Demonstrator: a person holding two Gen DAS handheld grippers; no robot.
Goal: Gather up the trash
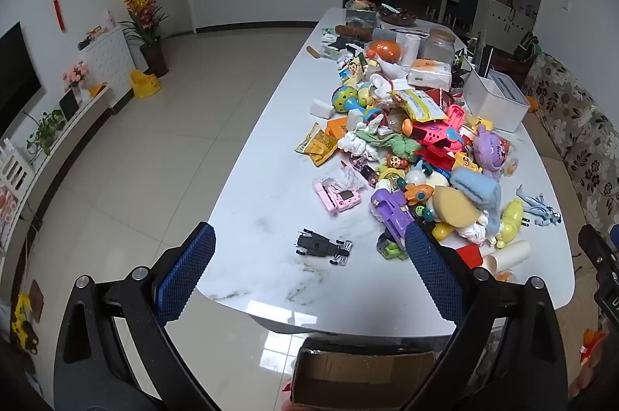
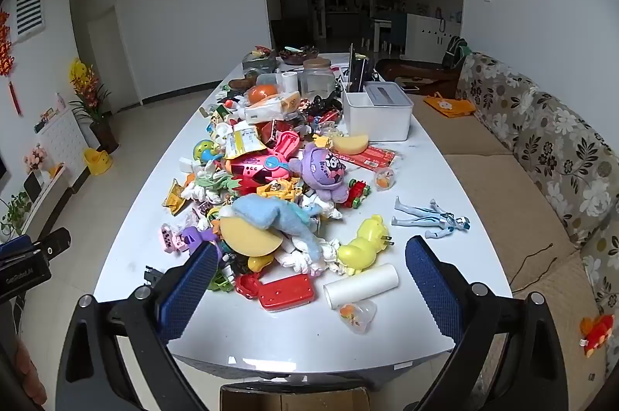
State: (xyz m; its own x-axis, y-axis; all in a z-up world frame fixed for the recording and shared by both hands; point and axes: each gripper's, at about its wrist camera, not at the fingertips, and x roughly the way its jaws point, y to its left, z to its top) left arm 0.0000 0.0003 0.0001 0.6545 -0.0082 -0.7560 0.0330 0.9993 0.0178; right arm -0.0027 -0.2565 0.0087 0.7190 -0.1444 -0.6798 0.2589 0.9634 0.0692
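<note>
A white marble-look tabletop [image 2: 406, 178] runs down the room ahead of me, a floral sofa [image 2: 549, 148] along its right side; a heap of toys, wrappers and crumpled tissues [image 2: 271, 186] covers its middle; I see a white paper roll [image 2: 361, 284] and a clear plastic wrapper [image 2: 358, 315] lying near the front edge, a yellow snack packet [image 1: 318, 147] on the heap's left fringe; a cardboard box [image 1: 359, 378] sits below the near edge; my left gripper [image 1: 311, 268] and right gripper [image 2: 311, 269] both hover with fingers apart, holding nothing.
</note>
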